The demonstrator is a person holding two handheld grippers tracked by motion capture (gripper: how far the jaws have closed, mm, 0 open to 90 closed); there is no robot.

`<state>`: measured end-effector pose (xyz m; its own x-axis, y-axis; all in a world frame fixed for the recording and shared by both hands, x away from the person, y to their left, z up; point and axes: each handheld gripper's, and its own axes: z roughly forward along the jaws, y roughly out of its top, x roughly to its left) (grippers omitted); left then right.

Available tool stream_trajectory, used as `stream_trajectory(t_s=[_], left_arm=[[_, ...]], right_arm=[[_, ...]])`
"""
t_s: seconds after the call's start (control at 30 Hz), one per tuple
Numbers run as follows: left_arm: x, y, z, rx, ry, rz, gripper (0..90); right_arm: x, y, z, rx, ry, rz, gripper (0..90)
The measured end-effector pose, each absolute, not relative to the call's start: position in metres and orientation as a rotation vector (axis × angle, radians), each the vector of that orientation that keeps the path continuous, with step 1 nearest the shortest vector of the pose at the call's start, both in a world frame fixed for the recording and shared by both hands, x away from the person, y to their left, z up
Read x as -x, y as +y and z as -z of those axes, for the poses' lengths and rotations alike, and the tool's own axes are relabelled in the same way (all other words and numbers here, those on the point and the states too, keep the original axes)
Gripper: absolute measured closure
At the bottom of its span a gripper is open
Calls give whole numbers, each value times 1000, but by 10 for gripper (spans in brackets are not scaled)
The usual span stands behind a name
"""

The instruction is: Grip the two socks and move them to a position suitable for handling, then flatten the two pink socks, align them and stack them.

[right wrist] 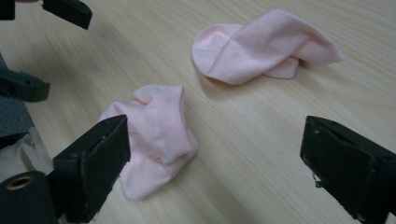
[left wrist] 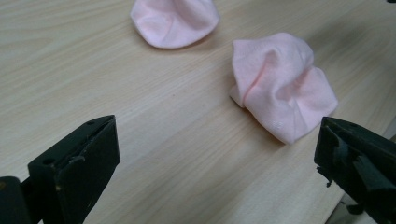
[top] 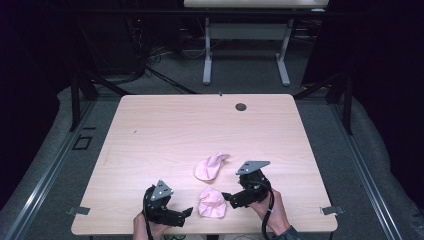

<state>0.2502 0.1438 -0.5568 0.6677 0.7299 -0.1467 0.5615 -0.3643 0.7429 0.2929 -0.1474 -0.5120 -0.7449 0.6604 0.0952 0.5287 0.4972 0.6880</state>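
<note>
Two small pale pink cotton socks lie crumpled on the light wooden table [top: 165,130], near its front edge: the nearer pink sock [top: 211,202], bunched into a rounded lump, sits between the two grippers, and the farther pink sock [top: 210,166], folded over itself with a tail pointing away, lies just beyond it, the two apart with bare wood between. The left gripper [top: 187,212] rests low at the table edge with its jaws wide apart and nothing between them, pointing toward the nearer sock from its left. The right gripper [top: 227,199] also has its jaws spread and empty, its tips just beside that sock's right side. The step in hand looks like taking hold of the nearer sock to straighten or pair it. To do it well, each gripper should probably aim for an outer edge of the fabric rather than the thick middle fold, come down until the lower jaw nearly skims the wood, and close on a single layer, so that the lump can be drawn flat without dragging the farther sock along.
</note>
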Motion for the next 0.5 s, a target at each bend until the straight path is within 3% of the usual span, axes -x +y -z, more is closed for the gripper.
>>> stream_trajectory(t_s=[0.27, 0.5], left_arm=[[-241, 112, 570, -2117, 982, -216, 52], [-239, 98, 576, -2132, 972, -229, 239]], right_arm=[[-304, -122, 527, -1026, 2680, -1051, 316], [-313, -104, 541, -1032, 2769, -986, 546]])
